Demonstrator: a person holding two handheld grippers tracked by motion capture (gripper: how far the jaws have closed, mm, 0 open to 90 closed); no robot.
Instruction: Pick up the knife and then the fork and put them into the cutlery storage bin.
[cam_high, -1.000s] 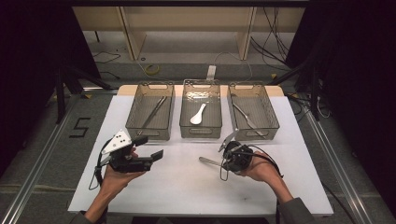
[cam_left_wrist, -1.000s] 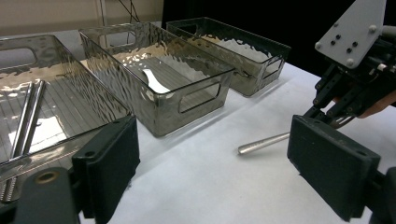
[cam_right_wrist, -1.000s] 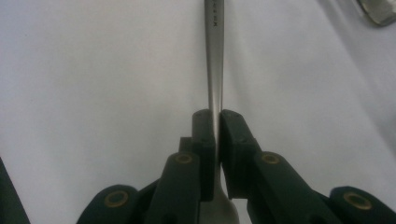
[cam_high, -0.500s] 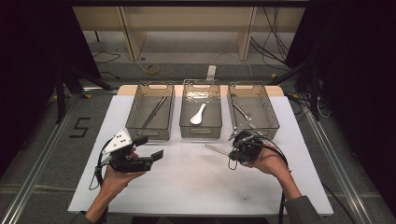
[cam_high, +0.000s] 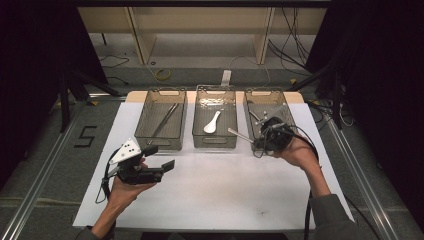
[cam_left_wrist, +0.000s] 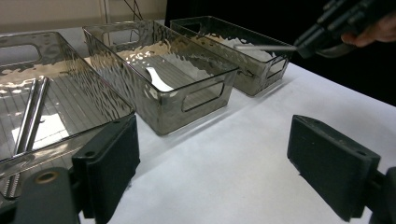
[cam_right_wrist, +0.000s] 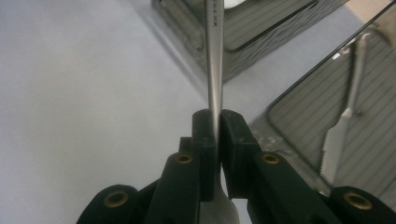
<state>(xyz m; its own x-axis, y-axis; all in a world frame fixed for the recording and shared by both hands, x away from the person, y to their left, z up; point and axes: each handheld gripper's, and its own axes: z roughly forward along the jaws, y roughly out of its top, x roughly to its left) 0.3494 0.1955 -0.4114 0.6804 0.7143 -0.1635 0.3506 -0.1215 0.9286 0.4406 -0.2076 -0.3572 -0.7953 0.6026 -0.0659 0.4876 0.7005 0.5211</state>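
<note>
Steel utensil handle (cam_right_wrist: 215, 60) sits pinched between the right gripper (cam_right_wrist: 218, 122) pads, jaws clenched flat on it. Handle runs straight out past the fingertips; its wider end pokes out behind the pads toward the camera. Which kind of utensil, can't tell.

High view: right gripper (cam_high: 261, 142) is held in the air over the front left corner of the right bin (cam_high: 286, 112), handle sticking out left toward the middle bin (cam_high: 215, 141). Knife (cam_right_wrist: 343, 126) lies on the right bin floor, apart from the held piece.

White spoon (cam_high: 212, 122) lies inside the middle bin. Left of the middle bin, the left bin (cam_high: 158, 141) holds metal chopsticks (cam_high: 163, 120).

Left gripper (cam_high: 161, 157) is in front of the left bin, low over the white table (cam_high: 225, 190), jaws released wide, nothing between them.
</note>
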